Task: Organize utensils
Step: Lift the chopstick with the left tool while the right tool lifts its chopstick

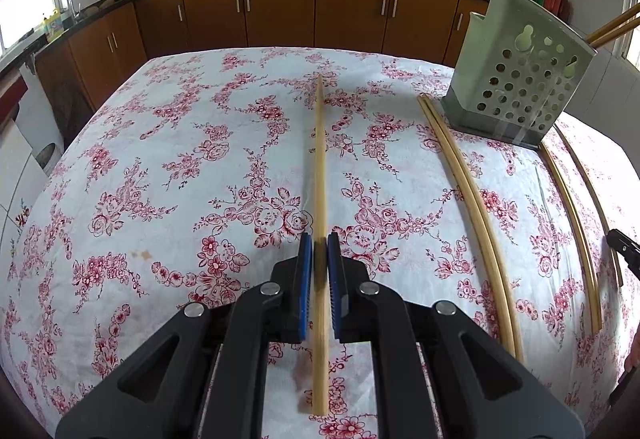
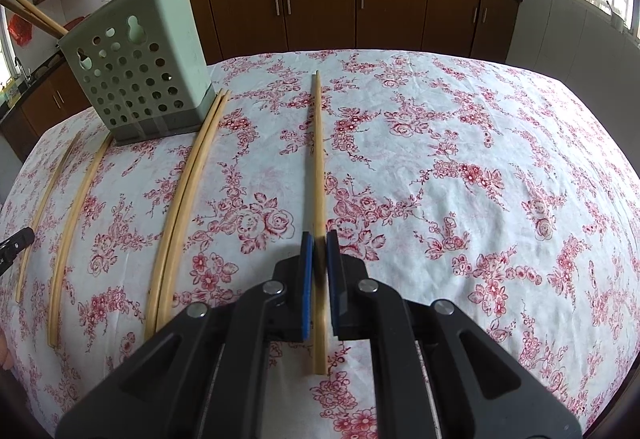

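Bamboo chopsticks on a floral tablecloth, one between each gripper's blue pads

Left view: left gripper (image 1: 320,245) narrowed around one chopstick (image 1: 319,167) at centre; pair (image 1: 468,199) and two singles lie right, below the green holder (image 1: 516,79), upper right. Right view: holder (image 2: 140,63) upper left with four sticks standing; right gripper (image 2: 319,243) pinches another chopstick (image 2: 318,159) pointing forward, level over the tablecloth (image 2: 480,159)

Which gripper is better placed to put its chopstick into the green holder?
Nearly even; perhaps right. Left gripper and right gripper each clamp a chopstick, but the green holder sits slightly nearer straight ahead in the right view.
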### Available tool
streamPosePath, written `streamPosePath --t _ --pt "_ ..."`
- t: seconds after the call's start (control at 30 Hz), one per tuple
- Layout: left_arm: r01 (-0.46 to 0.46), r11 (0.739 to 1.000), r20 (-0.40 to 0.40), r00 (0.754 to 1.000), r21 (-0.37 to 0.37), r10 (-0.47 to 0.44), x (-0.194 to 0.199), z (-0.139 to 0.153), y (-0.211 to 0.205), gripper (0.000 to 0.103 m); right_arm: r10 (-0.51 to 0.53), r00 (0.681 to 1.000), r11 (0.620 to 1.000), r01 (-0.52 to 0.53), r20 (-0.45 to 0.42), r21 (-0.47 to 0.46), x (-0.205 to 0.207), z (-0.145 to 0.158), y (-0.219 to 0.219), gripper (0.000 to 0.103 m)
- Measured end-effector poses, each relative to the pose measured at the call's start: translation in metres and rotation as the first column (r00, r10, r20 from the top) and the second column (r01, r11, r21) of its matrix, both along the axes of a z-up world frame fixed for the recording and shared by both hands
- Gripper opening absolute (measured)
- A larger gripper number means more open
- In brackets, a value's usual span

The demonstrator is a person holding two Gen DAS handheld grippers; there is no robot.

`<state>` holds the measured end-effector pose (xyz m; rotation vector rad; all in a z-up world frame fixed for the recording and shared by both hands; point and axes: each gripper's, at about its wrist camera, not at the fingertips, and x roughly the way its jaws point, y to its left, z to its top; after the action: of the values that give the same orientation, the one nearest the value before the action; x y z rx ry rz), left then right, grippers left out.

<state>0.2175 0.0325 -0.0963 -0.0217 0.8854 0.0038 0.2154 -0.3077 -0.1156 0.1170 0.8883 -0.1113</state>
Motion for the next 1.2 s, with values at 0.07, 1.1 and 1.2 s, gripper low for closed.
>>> streamPosePath --t 0.07,1.1,1.2 --pt "0.000 1.000 0.000 1.000 0.006 0.000 -0.003 0.000 -0.001 0.009 0.001 1.000 1.000 -0.001 0.000 0.001 -0.001 0.000 0.000 0.009" --pt "0.012 0.997 0.168 0.986 -0.076 0.001 -0.041 0.080 0.018 0.007 -0.013 0.980 1.000 0.008 0.200 0.028 -0.040 0.081 -0.013 0.008" --pt "0.010 0.994 0.227 0.974 -0.111 0.016 -0.045 0.106 0.025 0.007 -0.019 0.963 0.999 0.011 0.270 0.034 -0.046 0.106 -0.015 0.008"
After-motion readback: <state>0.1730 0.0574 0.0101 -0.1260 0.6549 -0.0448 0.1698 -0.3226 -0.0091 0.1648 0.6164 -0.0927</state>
